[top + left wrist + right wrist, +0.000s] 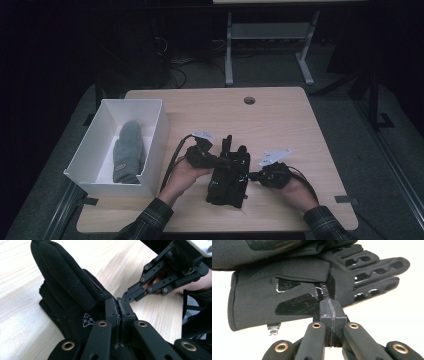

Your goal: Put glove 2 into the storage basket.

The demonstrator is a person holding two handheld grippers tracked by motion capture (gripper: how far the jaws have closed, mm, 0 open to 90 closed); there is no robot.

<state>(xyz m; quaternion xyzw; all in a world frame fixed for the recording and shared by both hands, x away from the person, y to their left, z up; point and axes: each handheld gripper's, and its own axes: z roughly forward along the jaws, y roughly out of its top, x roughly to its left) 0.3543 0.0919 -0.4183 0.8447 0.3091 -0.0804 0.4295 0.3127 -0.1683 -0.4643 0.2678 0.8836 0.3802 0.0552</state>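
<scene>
A pair of black gloves [227, 176] lies stacked near the table's front edge, fingers pointing away from me. My left gripper [221, 161] comes in from the left; its jaws are shut, and the tips [119, 302] rest against the side of the upper glove [70, 287]. I see no fabric between them. My right gripper [253, 176] reaches in from the right, also shut, its tips [331, 304] touching the edge of the lower glove [287, 295] by its cuff. From the left gripper view the right gripper [126, 295] shows closed, just beyond the glove.
A white open box [155, 145] stands at the table's left with a grey mitten [127, 150] inside. The wooden table [280, 125] has a round cable hole [249, 100] at the back. A desk frame [270, 40] stands on the floor behind.
</scene>
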